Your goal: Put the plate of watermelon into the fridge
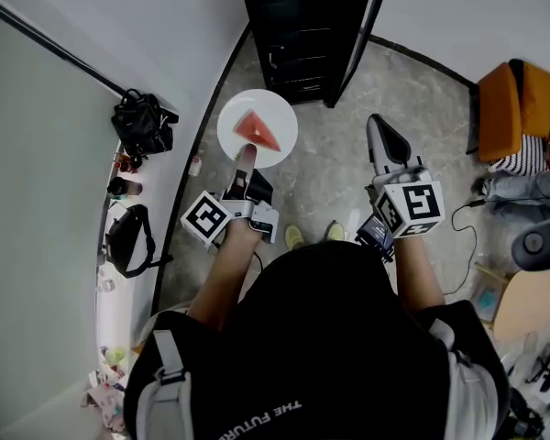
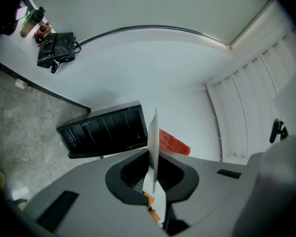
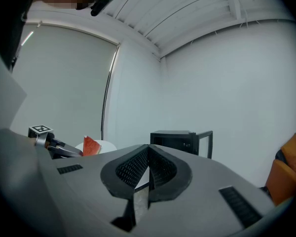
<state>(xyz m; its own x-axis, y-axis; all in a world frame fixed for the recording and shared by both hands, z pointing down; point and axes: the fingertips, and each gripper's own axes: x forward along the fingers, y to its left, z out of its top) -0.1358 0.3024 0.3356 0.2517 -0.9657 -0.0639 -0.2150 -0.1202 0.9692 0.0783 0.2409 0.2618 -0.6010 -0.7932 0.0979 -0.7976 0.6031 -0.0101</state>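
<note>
A white plate point(image 1: 257, 128) carries a red wedge of watermelon point(image 1: 258, 130). My left gripper point(image 1: 246, 154) is shut on the plate's near rim and holds it level in front of me. In the left gripper view the plate point(image 2: 153, 142) shows edge-on between the jaws of the left gripper point(image 2: 153, 154), with the watermelon point(image 2: 173, 143) beyond. The small black fridge point(image 1: 298, 26) stands just ahead on the floor, its door point(image 1: 362, 35) swung open to the right. My right gripper point(image 1: 378, 122) is shut and holds nothing, a little right of the plate. In the right gripper view the right gripper point(image 3: 148, 149) points toward the fridge point(image 3: 181, 141).
A white counter point(image 1: 119, 273) along the left wall bears a black bag point(image 1: 142, 122) and a second dark bag point(image 1: 128, 236). A small bottle point(image 1: 194, 165) stands on the floor by the wall. An orange chair point(image 1: 518, 108), cables and clutter fill the right side.
</note>
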